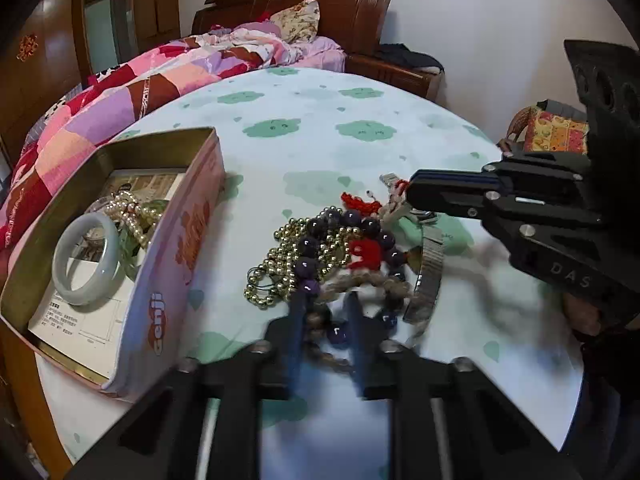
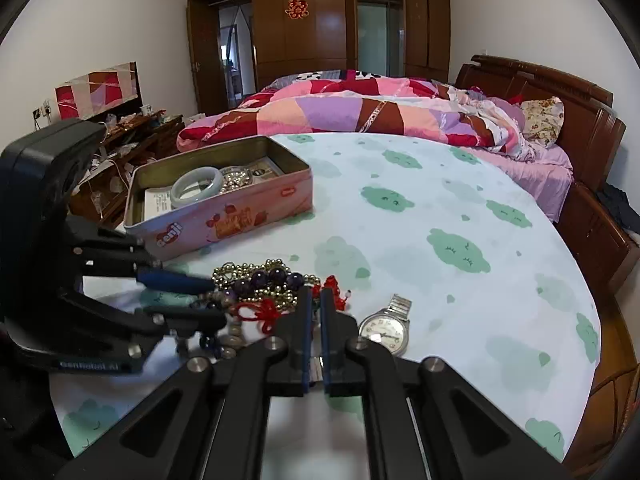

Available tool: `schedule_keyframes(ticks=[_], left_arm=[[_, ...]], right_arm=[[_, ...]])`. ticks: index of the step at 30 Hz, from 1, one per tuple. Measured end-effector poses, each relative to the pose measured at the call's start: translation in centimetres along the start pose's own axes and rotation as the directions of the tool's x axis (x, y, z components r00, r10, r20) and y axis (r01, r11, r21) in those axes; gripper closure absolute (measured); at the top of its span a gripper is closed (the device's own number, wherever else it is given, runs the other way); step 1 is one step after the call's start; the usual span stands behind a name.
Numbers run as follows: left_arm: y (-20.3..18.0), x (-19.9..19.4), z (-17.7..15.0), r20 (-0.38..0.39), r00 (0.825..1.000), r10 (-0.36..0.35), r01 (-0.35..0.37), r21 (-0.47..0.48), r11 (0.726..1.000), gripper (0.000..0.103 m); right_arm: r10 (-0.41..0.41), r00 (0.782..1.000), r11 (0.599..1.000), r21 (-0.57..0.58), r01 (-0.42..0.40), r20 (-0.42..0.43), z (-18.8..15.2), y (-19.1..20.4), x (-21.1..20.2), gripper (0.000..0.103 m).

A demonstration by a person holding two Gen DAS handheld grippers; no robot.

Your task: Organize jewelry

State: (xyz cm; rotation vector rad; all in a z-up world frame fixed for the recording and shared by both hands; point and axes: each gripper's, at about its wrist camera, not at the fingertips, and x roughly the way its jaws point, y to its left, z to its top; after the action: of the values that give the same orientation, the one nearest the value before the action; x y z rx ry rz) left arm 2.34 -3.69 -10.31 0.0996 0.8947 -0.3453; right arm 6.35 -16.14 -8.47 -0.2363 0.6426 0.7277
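A round table [image 2: 440,200] covered in a pale cloth printed with green clouds holds a tangled heap of jewelry; beside it sits a pink tin box [image 2: 224,216], lid off.

The left wrist view looks down into the heap: a purple bead bracelet [image 1: 344,236] lies over a gold bead chain [image 1: 276,264], with a red knotted cord [image 1: 362,254] and a brown beaded strand [image 1: 360,280] mixed in. The left gripper [image 1: 324,308] has its jaws drawn in close around part of the brown strand and a purple bead; motion blur hides whether the pads actually press on them, so I cannot tell if it grips. This view also shows deep into the tin: a pale jade bangle [image 1: 86,260] leans on a pearl strand [image 1: 132,212] over printed paper.

The right wrist view shows what the other hides: a silver wristwatch [image 2: 386,330] lying face up, just beside the right gripper [image 2: 316,300]; in the left view only its metal band appears. The right gripper's jaws stand nearly together, with a thin gap; its tips sit at the red cord's edge, and whether anything is pinched I cannot tell. From here the bangle and pearls are seen only shallowly.

A bed with a patchwork quilt [image 2: 360,112] lies behind the table.
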Motion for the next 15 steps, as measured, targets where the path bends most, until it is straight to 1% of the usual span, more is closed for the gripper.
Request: schedule_keyframes(ticks=[2,3,7,12,15], left_arm=[[-0.1,-0.4,0.1,0.01,1.0,0.003,-0.003,0.007,1.0,0.093],[-0.1,-0.6,0.1,0.018,1.0,0.005,-0.005,0.006,1.0,0.096],[-0.4,-2.2,0.6,0.062,0.998,-0.01,0.009,0.019,1.0,0.096],[-0.2,-4.7,1.4,0.129,0.991,-0.03,0.03,0.005,1.0,0.096],[0.2,-6.1,2.0,0.169,0.985,-0.026,0.028,-0.008,1.0,0.096]], right_arm=[[0.001,1.0,1.0,0.0,-0.001,0.001,0.0,0.0,0.0,0.097],[-0.002,1.0,1.0,0.0,0.002,0.002,0.0,0.0,0.0,0.097],[-0.005,1.0,1.0,0.007,0.005,0.011,0.0,0.0,-0.3,0.097],[-0.007,0.999,1.0,0.018,0.006,0.043,0.5,0.1,-1.3,0.097],[-0.006,0.998,1.0,0.013,0.005,0.07,1.4,0.4,-2.3,0.097]])
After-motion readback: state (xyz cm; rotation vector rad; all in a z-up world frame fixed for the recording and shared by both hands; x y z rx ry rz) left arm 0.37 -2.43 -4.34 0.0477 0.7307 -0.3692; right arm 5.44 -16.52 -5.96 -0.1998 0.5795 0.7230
